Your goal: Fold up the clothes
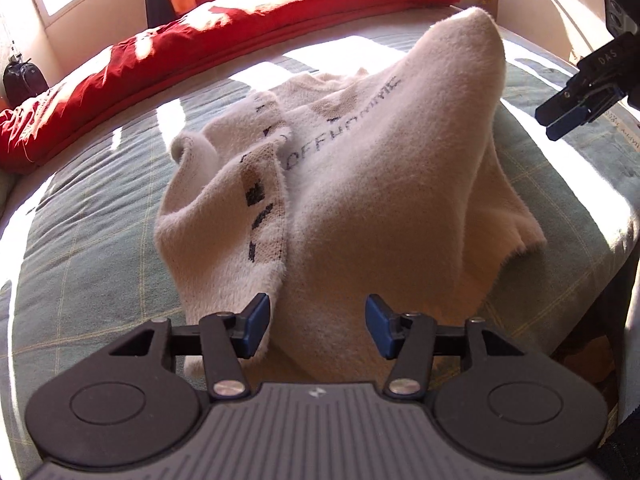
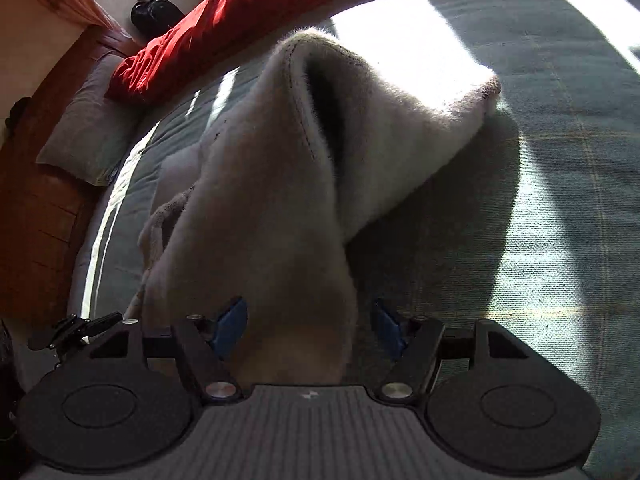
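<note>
Only one sweater, cream and fuzzy with dark lettering, lies heaped on the green bed, in front of one red duvet along the bed's far side. Left tongs stand wide open over the sweater's near edge, gripping nothing. Right tongs also gape wide; sweater fabric drapes between the blue pads, unclamped.
</note>
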The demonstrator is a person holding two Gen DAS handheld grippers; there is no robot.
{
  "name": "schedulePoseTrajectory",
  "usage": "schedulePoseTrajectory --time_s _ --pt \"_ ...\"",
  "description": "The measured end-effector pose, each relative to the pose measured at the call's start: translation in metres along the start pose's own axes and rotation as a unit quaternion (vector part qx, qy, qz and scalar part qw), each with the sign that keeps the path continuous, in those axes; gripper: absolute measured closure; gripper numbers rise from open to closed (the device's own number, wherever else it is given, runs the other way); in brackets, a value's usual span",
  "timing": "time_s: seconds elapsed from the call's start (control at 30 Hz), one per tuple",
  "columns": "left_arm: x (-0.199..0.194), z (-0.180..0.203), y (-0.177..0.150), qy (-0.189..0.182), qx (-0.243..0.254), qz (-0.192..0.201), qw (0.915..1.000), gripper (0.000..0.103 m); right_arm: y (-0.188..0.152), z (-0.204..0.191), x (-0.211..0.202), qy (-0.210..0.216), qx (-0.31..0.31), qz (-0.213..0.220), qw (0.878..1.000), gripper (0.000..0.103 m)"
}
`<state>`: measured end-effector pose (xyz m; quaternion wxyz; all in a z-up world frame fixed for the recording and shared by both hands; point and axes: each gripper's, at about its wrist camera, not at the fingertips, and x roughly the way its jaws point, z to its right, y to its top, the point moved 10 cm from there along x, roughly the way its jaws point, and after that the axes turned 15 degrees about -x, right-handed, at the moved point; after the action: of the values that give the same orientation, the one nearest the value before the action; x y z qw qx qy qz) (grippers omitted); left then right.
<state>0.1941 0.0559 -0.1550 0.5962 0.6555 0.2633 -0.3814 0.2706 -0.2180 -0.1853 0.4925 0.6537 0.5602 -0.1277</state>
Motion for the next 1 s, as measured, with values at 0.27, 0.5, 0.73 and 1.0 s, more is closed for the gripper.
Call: schedulePoseTrajectory --time_s 0.27,0.5,0.73,1.0 --pt "-0.007 0.052 -0.006 -0.050 0.069 0.012 0.9963 0.040 -0.031 0.013 0.061 0.024 -0.006 -0.014 1.000 0.031" --pt "-0.001 0.056 -0.008 -0.048 0.068 0.002 0.9966 0.039 -0.028 0.012 0.084 0.079 0.030 0.008 0.996 0.055" --pt "0.001 0.058 -0.011 -0.044 0.067 -0.002 0.9967 0.039 -0.034 -0.022 0.041 0.128 0.014 0.001 0.992 0.091" --pt "-0.012 0.055 -0.016 -0.036 0.070 0.012 0.9968 0.038 -0.024 -0.075 -0.054 0.163 -0.041 0.020 0.986 0.091"
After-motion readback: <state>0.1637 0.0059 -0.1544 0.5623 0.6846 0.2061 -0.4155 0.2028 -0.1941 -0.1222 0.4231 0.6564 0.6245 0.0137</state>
